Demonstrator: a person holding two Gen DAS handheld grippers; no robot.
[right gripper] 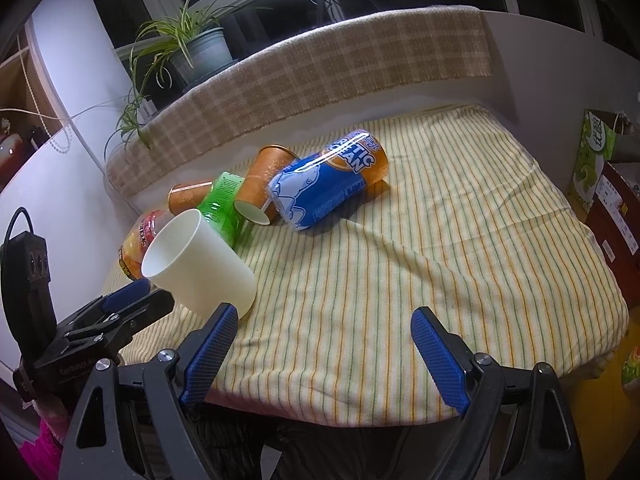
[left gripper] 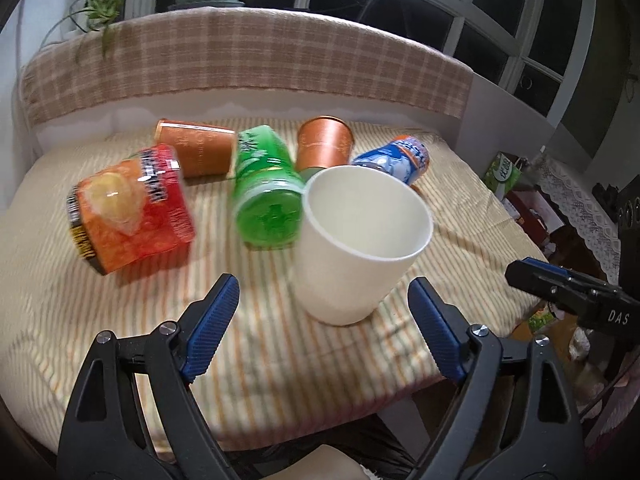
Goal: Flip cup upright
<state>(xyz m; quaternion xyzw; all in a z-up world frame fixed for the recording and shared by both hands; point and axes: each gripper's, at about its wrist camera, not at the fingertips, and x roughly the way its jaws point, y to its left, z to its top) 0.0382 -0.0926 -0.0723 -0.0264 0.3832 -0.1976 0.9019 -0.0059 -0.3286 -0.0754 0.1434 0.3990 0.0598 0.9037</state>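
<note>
a: right, plain white paper cup (left gripper: 360,240) — tilted, mouth up and open, base resting on the yellow striped cloth (left gripper: 260,360), not yet fully upright.

b: agreed. from the right wrist view, same white cup (right gripper: 200,264) leaning toward the left gripper (right gripper: 132,300), apart from its blue pads.

a: left gripper (left gripper: 322,320) spread wide, nothing between the fingers; cup just ahead of them, touching neither pad.

b: right gripper (right gripper: 324,344) likewise spread, pinching nothing, hovering over bare cloth to the right of the cup.

a: behind the cup: green plastic bottle (left gripper: 266,192) lying on its side, red and orange snack packet (left gripper: 128,208) to its left, blurred.

b: also two copper-brown paper cups (left gripper: 324,144) on their sides, and a blue and orange drink can (right gripper: 328,180) lying down, touching one of them.

a: checked beige blanket (left gripper: 240,64) along the back ledge, potted green plant (right gripper: 192,52) above.
</note>
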